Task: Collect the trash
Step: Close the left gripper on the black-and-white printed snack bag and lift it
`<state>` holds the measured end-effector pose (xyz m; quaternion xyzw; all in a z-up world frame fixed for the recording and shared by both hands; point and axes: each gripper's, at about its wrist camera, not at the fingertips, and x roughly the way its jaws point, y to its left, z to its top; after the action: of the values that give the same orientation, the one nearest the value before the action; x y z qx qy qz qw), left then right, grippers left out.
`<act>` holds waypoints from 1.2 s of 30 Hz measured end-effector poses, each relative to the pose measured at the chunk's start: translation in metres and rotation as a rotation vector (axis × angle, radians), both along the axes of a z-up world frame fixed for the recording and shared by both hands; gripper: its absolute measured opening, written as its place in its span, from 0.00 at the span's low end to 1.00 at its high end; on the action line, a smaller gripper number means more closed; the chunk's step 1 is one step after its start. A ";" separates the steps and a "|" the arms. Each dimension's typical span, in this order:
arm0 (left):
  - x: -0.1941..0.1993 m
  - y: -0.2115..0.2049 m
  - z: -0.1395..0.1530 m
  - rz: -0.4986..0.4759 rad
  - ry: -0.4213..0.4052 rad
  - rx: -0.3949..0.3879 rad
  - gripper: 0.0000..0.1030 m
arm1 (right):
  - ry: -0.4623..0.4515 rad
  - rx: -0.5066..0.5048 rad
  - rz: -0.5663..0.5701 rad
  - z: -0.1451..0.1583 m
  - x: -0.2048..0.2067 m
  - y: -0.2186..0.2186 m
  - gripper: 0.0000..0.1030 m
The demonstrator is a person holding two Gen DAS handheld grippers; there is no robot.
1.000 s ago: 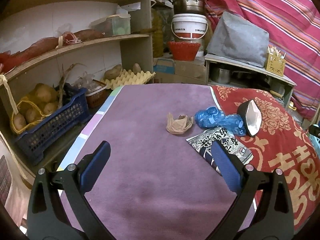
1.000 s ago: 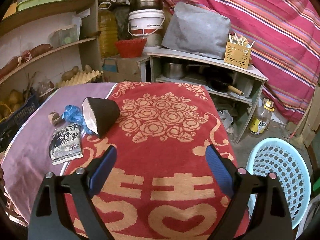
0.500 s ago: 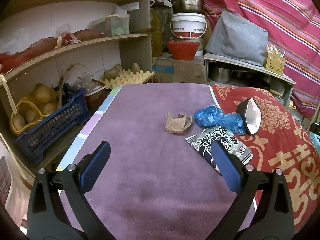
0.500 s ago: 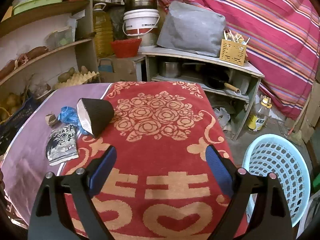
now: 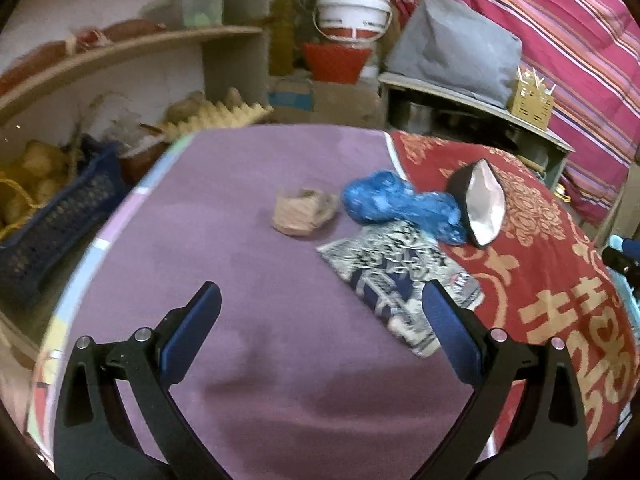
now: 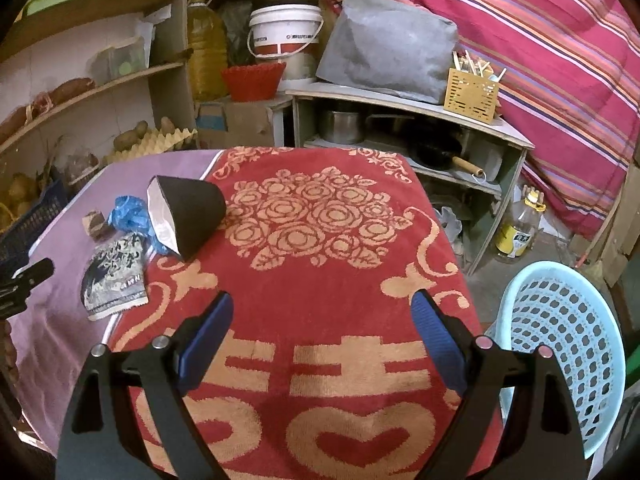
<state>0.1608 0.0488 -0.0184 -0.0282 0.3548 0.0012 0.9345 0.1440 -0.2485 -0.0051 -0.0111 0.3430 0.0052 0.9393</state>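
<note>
We see the left hand-held gripper [image 5: 320, 304] spread wide and empty above the purple cloth [image 5: 240, 208] on the counter. Ahead lie the trash pieces: a crumpled brown paper [image 5: 305, 216], a blue plastic bag [image 5: 396, 204] touching a black foil-lined pouch [image 5: 482, 204], and a flat printed wrapper [image 5: 400, 276] whose writing we cannot read. The right hand-held gripper [image 6: 322, 320] is also wide and empty over the red cloth [image 6: 320, 220] with gold characters. A light-blue basket [image 6: 560, 352] stands beside the counter. The white bucket [image 6: 284, 28] bears print too small to read.
</note>
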 end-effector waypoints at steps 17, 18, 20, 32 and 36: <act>0.060 -0.021 -0.018 -0.004 0.117 -0.020 0.87 | 0.020 0.007 0.008 -0.006 0.002 0.000 0.86; 0.065 -0.018 -0.021 -0.002 0.131 -0.030 0.85 | 0.022 0.008 0.009 -0.006 0.003 -0.001 0.86; 0.072 -0.016 -0.025 -0.001 0.153 -0.040 0.81 | 0.018 0.006 0.008 -0.006 0.002 -0.001 0.86; 0.082 -0.033 -0.037 -0.033 0.204 0.024 0.66 | 0.028 -0.001 0.021 -0.010 0.007 0.005 0.86; 0.082 -0.034 -0.035 -0.010 0.205 0.028 0.57 | 0.029 -0.007 0.034 -0.011 0.008 0.010 0.86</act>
<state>0.2425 0.0146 -0.0538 -0.0133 0.4486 0.0045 0.8936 0.1522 -0.2385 -0.0165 -0.0202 0.3562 0.0203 0.9340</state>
